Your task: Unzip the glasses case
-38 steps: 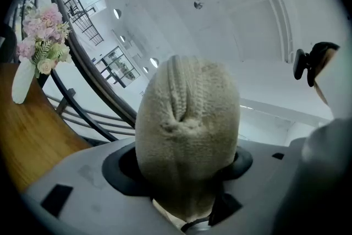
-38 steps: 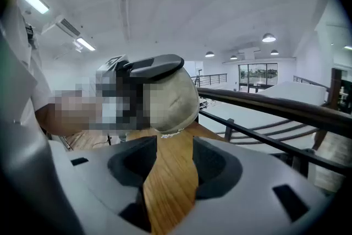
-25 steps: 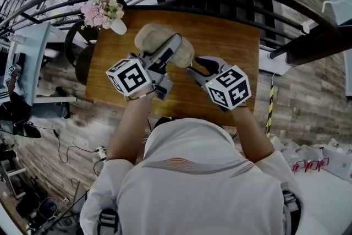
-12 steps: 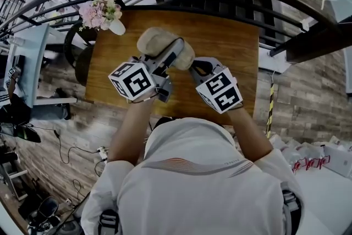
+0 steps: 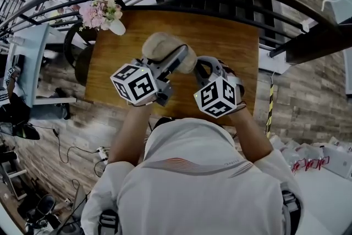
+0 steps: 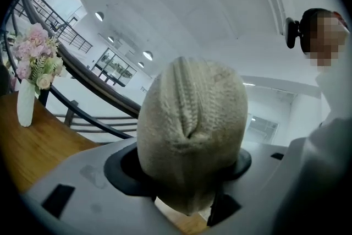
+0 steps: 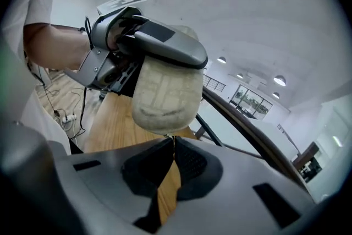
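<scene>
Between right jaws: right gripper pinched tight on a thin tab at the end of the glasses case, looks like the zipper pull.
left gripper: clamped across the case, holding it clear of the table.
case position: in the air between both grippers, above mid-table.
zip: seam looks closed, no gap visible.
progress: case held, pull apparently caught; the whole zip run is left.
next: draw the pull along the seam, left holds firm.
</scene>
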`<state>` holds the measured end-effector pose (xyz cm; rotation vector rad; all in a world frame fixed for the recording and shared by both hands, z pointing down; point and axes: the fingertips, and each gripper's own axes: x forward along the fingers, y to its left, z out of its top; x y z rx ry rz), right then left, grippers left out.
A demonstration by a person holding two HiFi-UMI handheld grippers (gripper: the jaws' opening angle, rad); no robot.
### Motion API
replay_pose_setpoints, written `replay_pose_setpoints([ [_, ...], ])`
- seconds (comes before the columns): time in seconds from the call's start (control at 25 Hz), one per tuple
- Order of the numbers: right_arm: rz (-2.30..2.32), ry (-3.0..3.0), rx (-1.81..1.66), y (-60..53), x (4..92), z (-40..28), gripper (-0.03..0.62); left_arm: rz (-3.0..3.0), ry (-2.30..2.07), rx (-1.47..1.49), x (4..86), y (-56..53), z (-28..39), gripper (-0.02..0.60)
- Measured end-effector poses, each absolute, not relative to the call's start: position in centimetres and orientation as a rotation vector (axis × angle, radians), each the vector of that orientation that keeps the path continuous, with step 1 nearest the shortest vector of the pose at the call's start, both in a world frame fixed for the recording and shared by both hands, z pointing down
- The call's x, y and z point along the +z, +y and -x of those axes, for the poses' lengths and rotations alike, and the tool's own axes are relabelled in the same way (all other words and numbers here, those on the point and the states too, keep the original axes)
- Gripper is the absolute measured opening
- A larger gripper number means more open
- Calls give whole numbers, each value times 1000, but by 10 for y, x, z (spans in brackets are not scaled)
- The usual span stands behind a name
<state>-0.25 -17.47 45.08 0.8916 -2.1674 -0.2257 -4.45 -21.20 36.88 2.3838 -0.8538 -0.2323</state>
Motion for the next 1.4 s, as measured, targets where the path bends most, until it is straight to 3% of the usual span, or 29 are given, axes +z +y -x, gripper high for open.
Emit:
replay_pose_setpoints([
  [0.72, -772, -2076, -650, -176, 443, 2, 55, -2526, -568, 331, 412, -172, 15, 291],
  [1.08, -773, -2028, -826, -181, 427, 7, 55, -2616, -506, 860, 465, -149, 6, 293],
  [1.4, -640, -1937, -989, -176, 427, 10, 57, -2557, -473, 1126, 500, -140, 8, 293],
])
